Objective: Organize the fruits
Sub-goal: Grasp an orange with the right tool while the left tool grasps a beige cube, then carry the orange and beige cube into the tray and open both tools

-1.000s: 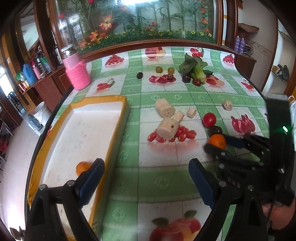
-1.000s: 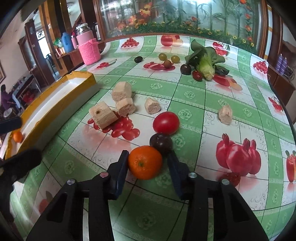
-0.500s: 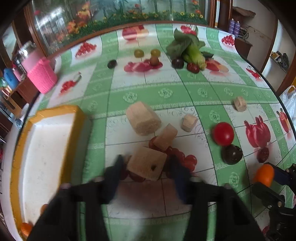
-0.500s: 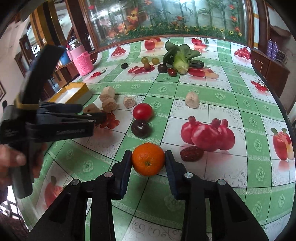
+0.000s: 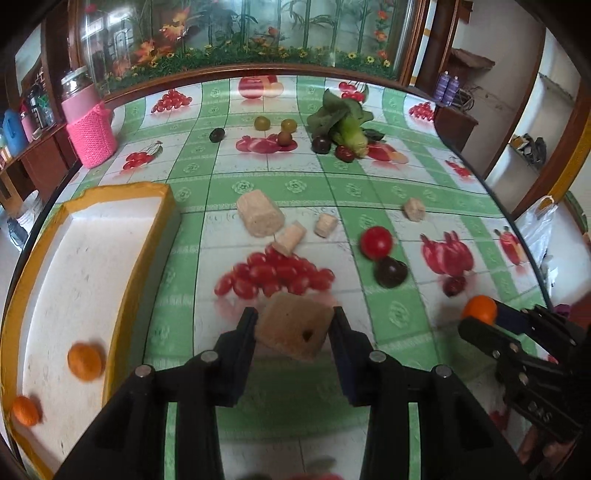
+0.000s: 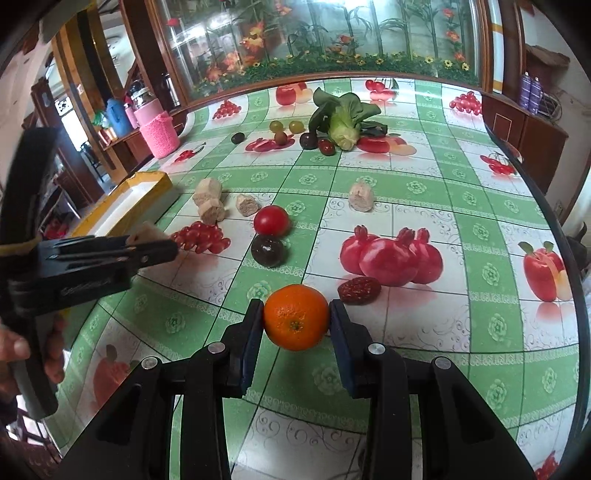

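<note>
Your right gripper (image 6: pixel 295 326) is clamped on the orange (image 6: pixel 296 316), left gripper (image 5: pixel 293 330) grips a chunk (image 5: pixel 293 328), and the tray (image 5: pixel 122 273) sits off left, nearer that one.

Far left: glass jar in pink knitted sleeve (image 5: pixel 90 127), blue plastic jug (image 6: pixel 117 115) beyond it on a wooden sideboard (image 5: pixel 37 155). Far edge: glass cabinet of artificial flowers and bamboo (image 6: pixel 332 33). Far right: two purple bottles (image 5: pixel 447 85). Table covered by green-and-white fruit-print oilcloth (image 6: pixel 461 206).
</note>
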A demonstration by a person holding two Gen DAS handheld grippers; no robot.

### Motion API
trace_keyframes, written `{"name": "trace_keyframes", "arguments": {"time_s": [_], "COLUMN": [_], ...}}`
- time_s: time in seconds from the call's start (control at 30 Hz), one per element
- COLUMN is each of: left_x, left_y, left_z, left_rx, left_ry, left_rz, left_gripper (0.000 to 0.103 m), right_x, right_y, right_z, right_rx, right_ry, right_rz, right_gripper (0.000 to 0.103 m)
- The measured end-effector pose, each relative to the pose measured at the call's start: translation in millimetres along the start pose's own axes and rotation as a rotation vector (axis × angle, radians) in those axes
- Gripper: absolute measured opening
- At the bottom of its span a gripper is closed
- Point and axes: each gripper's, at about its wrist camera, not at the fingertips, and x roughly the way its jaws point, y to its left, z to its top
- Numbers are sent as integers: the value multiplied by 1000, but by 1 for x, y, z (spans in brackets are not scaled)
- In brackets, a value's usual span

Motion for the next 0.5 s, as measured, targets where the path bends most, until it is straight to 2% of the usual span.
{"name": "trace_keyframes", "arguments": {"time_s": [0.3, 0.5], "left_x": [-46, -67], "left_y": [1, 12], "left_z": [-31, -39], "left_rx": [-29, -37], "left_ry": [-57, -88], "left_rz": [-19, -16], "left_gripper": [42, 42], "right_x": [-26, -27], "right_y": [3, 28], "right_z": [-19, -22], "right_rx": [-5, -46], "right_ry": [7, 15], "right_rz": [-56, -42], "right_gripper": [35, 35]}}
